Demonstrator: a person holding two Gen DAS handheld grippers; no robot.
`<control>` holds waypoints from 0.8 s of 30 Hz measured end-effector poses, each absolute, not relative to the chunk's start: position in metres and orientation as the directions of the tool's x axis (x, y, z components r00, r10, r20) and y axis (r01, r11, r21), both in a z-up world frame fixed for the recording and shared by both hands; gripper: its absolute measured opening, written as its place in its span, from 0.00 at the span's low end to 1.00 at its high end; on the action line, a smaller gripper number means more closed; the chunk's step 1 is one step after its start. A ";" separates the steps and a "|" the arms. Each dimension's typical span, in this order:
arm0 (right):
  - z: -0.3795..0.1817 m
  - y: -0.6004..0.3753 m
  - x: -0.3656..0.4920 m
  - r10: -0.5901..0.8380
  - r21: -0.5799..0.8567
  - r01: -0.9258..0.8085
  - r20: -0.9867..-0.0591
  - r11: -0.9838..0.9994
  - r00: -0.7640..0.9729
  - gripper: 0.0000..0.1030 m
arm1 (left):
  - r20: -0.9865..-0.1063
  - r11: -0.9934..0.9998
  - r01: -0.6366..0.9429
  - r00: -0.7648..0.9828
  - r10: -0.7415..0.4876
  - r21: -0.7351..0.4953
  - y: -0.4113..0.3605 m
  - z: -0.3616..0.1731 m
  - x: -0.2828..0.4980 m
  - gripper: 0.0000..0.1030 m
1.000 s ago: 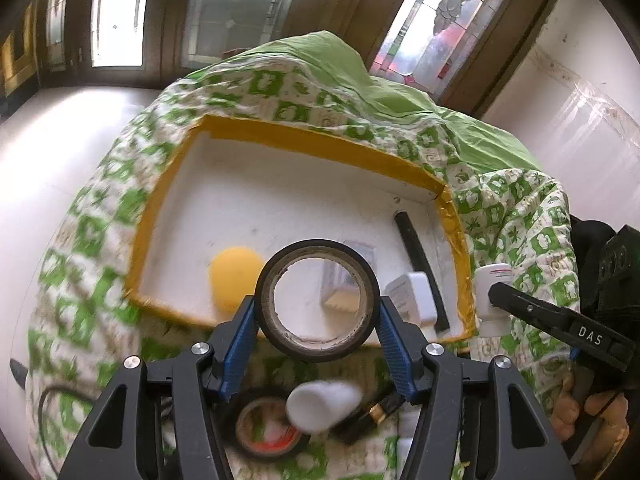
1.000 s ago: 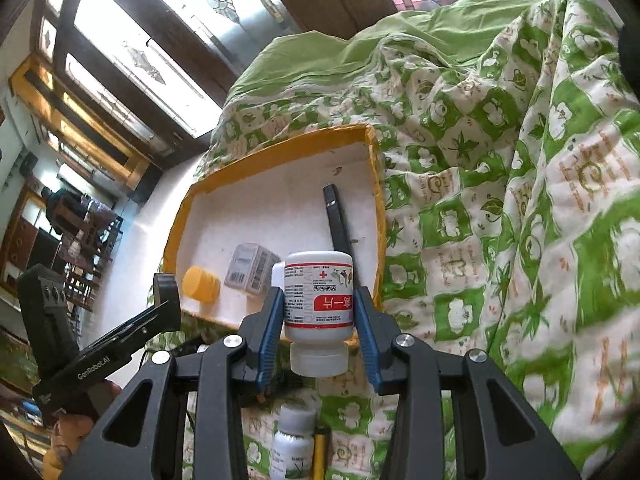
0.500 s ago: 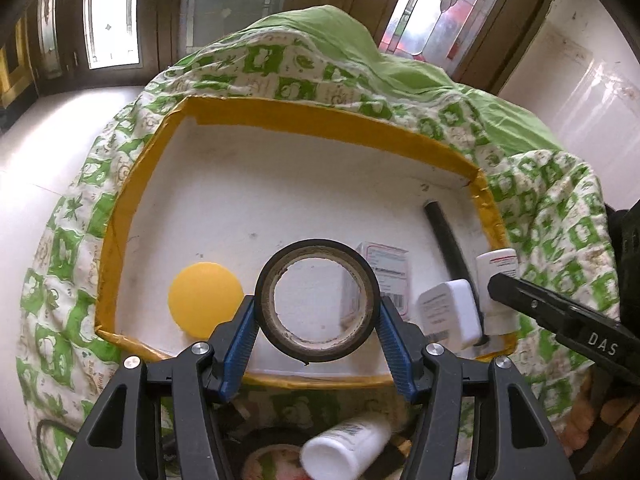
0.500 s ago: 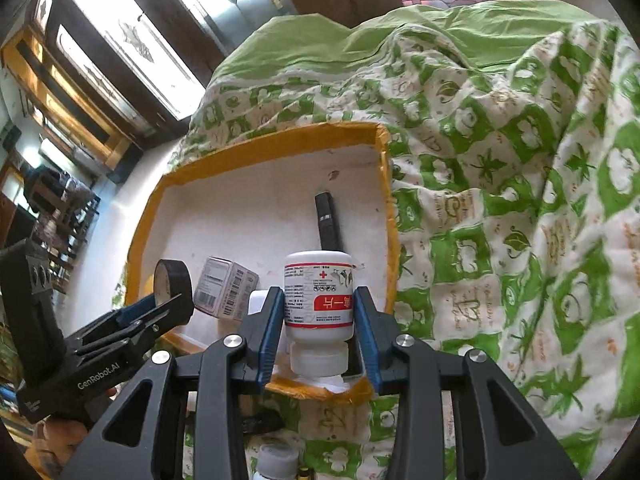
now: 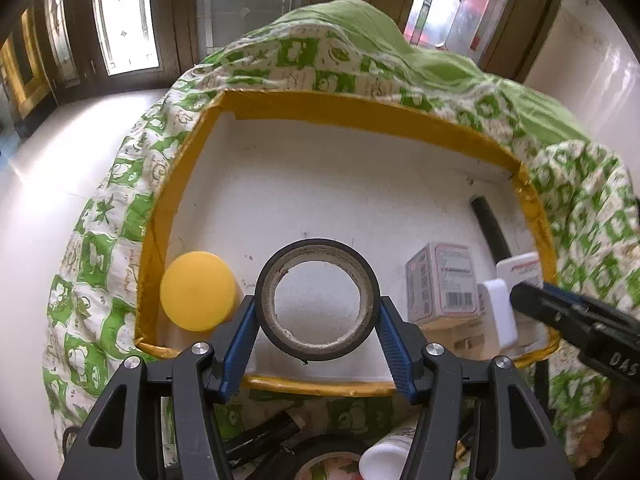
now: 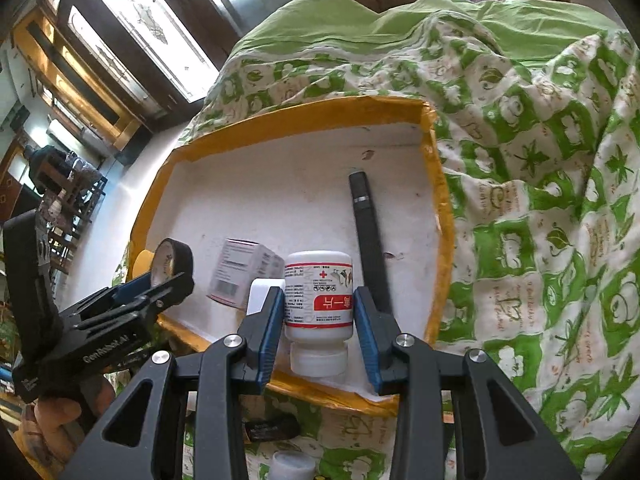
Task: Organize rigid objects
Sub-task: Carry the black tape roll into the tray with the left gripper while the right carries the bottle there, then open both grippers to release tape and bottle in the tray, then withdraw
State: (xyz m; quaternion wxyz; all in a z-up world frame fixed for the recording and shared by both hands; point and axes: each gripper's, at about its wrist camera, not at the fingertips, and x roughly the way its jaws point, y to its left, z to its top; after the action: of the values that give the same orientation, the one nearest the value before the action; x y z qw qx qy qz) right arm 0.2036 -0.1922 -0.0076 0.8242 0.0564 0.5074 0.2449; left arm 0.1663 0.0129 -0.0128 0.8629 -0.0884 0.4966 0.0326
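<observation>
Left gripper [image 5: 318,344]: closed on a tape roll [image 5: 317,300]. The blue pads press the roll's outer rim from left and right; the roll stands on edge, its hole facing the camera, over the near part of the tray [image 5: 192,152].
Right gripper [image 6: 319,332]: clamped on a bottle [image 6: 319,296]. The bottle sits cap-down between the pads, which grip its body at both sides; the white cap pokes out below them. It hangs over the tray's near right corner.
Bottle label: white with red bands, a red cross and red block with white characters, too small to read.
Gripper markings: "GenRobot.AI" on the left gripper's side in the right view; "DAS" on the right gripper's arm in the left view.
Near clutter: on the quilt [image 6: 540,240] before the tray lie a second tape roll [image 5: 324,460], a white bottle [image 5: 384,460] and dark items, partly hidden.
Tray contents: a yellow lid [image 5: 197,291] at near left; a small box [image 5: 442,292] with a barcode at near right, its print unreadable; a white block [image 5: 500,316] just right of the box; a black pen [image 6: 368,240] along the right wall, reaching far.
Tray: white inside, yellow taped rim, resting on the quilt.
Far: green sheet [image 6: 360,28], then windows [image 5: 128,20].
</observation>
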 end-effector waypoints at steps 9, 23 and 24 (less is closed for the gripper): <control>-0.016 -0.197 0.207 0.461 0.360 -0.316 -0.815 0.878 0.351 0.34 | -0.861 0.986 -0.137 0.508 -0.016 -0.099 0.007 -0.016 0.162 0.60; -0.007 -0.204 0.194 0.482 0.371 -0.326 -0.781 0.869 0.396 0.39 | -0.811 0.973 -0.130 0.579 -0.079 -0.188 0.013 0.015 0.107 0.64; -0.004 -0.207 0.190 0.491 0.381 -0.323 -0.773 0.866 0.402 0.39 | -0.806 0.970 -0.135 0.586 -0.088 -0.204 0.016 0.017 0.094 0.65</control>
State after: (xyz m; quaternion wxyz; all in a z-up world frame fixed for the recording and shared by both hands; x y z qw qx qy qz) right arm 0.1905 -0.2075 -0.0044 0.8330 0.0856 0.4890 0.2443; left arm 0.0942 0.0158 0.0170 0.8820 -0.1227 0.4549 0.0134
